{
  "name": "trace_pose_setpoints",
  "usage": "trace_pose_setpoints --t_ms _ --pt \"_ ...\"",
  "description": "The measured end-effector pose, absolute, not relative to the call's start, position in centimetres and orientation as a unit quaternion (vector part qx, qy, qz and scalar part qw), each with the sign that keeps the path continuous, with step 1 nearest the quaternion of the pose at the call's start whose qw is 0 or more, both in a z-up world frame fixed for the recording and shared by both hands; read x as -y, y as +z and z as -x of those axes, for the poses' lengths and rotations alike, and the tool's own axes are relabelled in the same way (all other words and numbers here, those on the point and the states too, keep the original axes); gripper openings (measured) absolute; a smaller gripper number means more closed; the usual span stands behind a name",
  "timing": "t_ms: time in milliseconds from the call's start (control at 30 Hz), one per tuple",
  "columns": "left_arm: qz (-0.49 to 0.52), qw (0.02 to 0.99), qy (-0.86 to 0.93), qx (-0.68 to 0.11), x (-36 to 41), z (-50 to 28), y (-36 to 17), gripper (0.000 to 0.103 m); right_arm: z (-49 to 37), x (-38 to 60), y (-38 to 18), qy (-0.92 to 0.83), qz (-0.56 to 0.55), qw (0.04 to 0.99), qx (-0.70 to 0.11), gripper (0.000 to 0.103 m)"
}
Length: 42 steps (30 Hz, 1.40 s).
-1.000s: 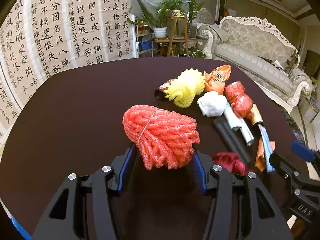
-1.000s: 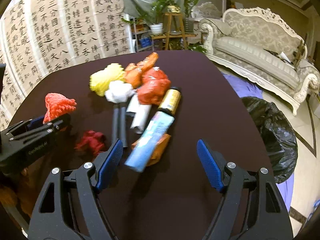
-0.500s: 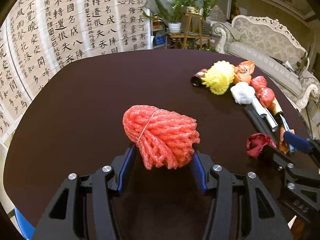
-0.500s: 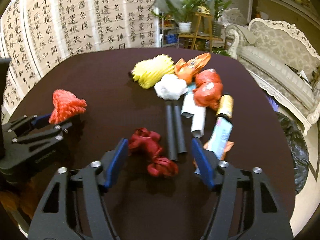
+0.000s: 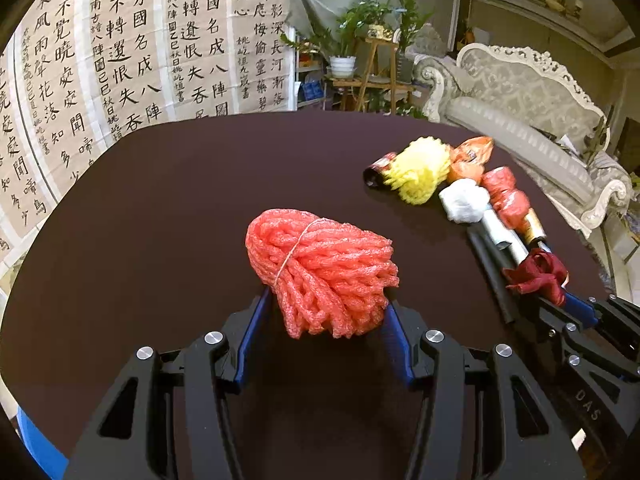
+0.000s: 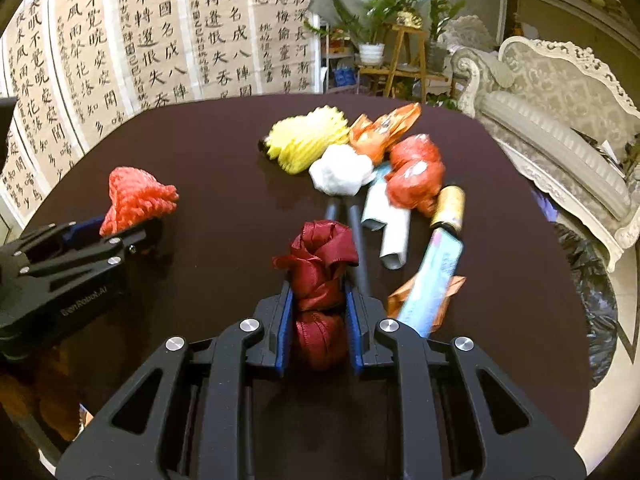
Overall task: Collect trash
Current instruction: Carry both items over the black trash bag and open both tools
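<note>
Both tongs loaded — left tongs (image 5: 326, 312) clamped on the red foam net (image 5: 320, 272), right tongs (image 6: 316, 312) squeezing the maroon ribbon (image 6: 318, 264) — so I'd hold firm and swing toward the black trash bag (image 6: 588, 304) at 3 o'clock.

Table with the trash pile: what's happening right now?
A person is clearing trash with two handheld tongs. The left tongs grip a red foam net; the right tongs are shut on a dark red ribbon. The remaining wrappers lie on the dark table, and a black trash bag sits beside it.
</note>
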<state>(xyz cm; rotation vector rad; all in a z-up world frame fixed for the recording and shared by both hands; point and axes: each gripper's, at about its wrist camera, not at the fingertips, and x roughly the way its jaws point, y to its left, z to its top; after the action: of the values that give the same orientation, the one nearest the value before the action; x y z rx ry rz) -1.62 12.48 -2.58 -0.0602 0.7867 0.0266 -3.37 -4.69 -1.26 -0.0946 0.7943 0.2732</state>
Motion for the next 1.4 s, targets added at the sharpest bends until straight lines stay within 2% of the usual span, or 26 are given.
trace_pose_setpoints --t_ms 467,800,1400 --pt "0.013 0.937 -0.039 -0.347 -5.3 0.9 -0.3 0.052 3.1 13.2 0.5 0.049 0.007 0.935 -0.351 0.022" --pt "-0.021 0.942 -0.110 -0.316 2.7 -0.3 1.2 0.052 3.0 20.7 0.9 -0.029 -0.028 0.943 -0.330 0.022" --pt "-0.064 0.930 -0.183 -0.314 14.7 -5.2 0.2 0.052 0.9 32.6 -0.3 -0.127 -0.080 0.939 -0.311 0.022"
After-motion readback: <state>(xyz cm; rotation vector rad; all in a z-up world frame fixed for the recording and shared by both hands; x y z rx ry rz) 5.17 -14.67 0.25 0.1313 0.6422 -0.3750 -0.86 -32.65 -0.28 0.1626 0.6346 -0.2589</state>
